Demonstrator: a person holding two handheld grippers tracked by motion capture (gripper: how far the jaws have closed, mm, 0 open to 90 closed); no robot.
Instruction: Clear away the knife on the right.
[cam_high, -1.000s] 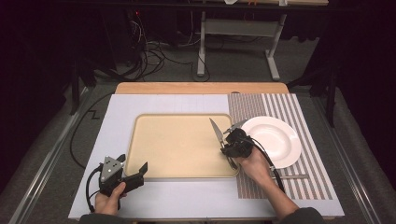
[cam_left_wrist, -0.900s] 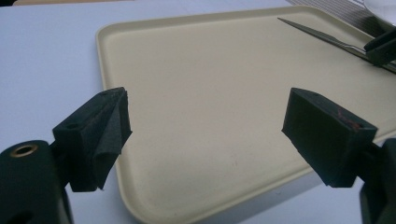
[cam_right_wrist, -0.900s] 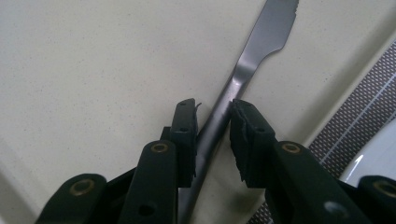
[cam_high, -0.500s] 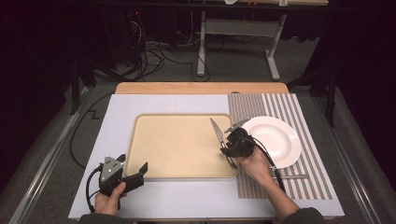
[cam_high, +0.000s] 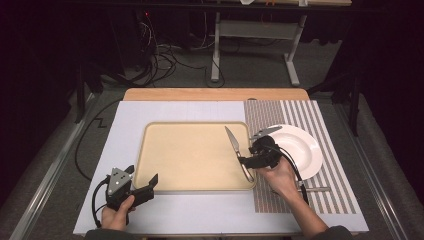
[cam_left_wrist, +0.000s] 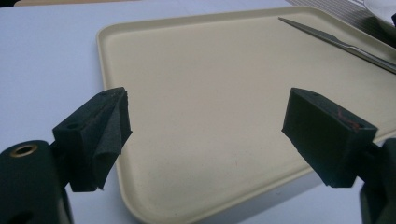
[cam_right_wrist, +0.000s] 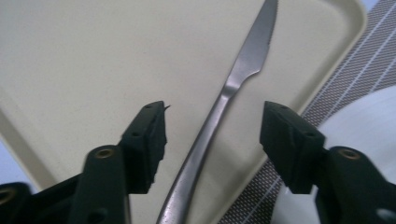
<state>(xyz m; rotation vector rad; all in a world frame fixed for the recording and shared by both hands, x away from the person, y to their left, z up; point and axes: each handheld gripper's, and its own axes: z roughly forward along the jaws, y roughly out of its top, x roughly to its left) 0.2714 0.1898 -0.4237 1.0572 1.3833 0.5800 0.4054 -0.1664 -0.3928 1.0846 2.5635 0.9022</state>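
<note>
- The right gripper (cam_high: 243, 161), right of centre in the high view, hangs over the right edge of the tray; its jaws have just been opening and now stand spread.
- In the right gripper view the knife (cam_right_wrist: 219, 112) runs up between the two black pads from the bottom centre of the frame to the top right, and neither pad presses on it.
- The knife (cam_high: 238, 159) lies flat on the tray along its right side, blade toward the top of the high view, handle toward the bottom.
- The left gripper (cam_high: 142, 185) sits at the lower left of the high view, held in a hand (cam_high: 116, 216), just off the tray's lower left corner.
- Its jaws are spread wide with nothing between them; in the left gripper view they frame the tray's near corner.
- The beige tray (cam_high: 165, 150) rests in the middle of the frame on a pale mat (cam_high: 130, 120).
- A white plate (cam_high: 305, 147) lies right of the tray, on a striped placemat (cam_high: 340, 190).
</note>
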